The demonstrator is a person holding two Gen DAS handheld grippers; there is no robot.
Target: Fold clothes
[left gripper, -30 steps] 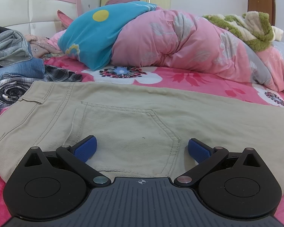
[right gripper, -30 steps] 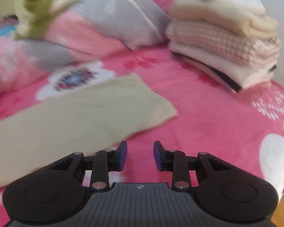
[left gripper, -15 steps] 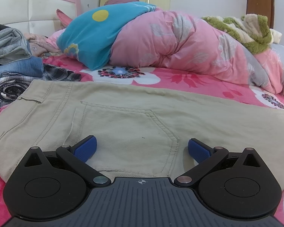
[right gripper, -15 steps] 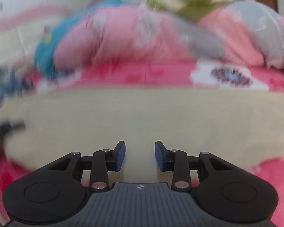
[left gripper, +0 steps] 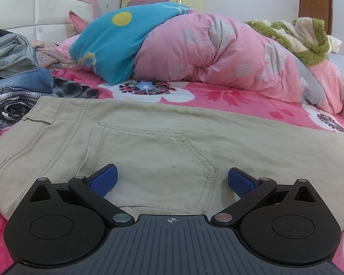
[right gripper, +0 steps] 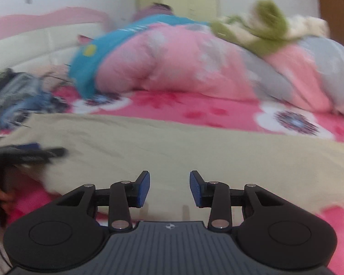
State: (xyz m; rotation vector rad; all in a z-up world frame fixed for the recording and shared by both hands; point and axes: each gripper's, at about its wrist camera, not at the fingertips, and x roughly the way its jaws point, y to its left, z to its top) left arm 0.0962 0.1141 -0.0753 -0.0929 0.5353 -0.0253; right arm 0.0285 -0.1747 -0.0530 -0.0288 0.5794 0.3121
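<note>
Beige trousers (left gripper: 162, 142) lie flat across the pink flowered bed, back pocket up, waistband to the left. My left gripper (left gripper: 172, 178) stands wide open low over the pocket, nothing between its blue pads. In the blurred right wrist view the same trousers (right gripper: 195, 151) stretch across the frame. My right gripper (right gripper: 169, 189) hovers over their near edge with its jaws opening and nothing between them. The other gripper (right gripper: 29, 153) shows as a dark blur at the left, over the trousers' waist end.
A heap of unfolded clothes (left gripper: 13, 78), grey, denim and plaid, lies at the left by the headboard. A rolled pink quilt (left gripper: 217, 52) with a blue pillow (left gripper: 117, 43) and a green fleece (left gripper: 302, 39) fills the far side of the bed.
The right gripper has swung left, from the trouser leg end and a stack of folded clothes to the middle of the trousers, and its jaws have widened. The left gripper has stayed put.
</note>
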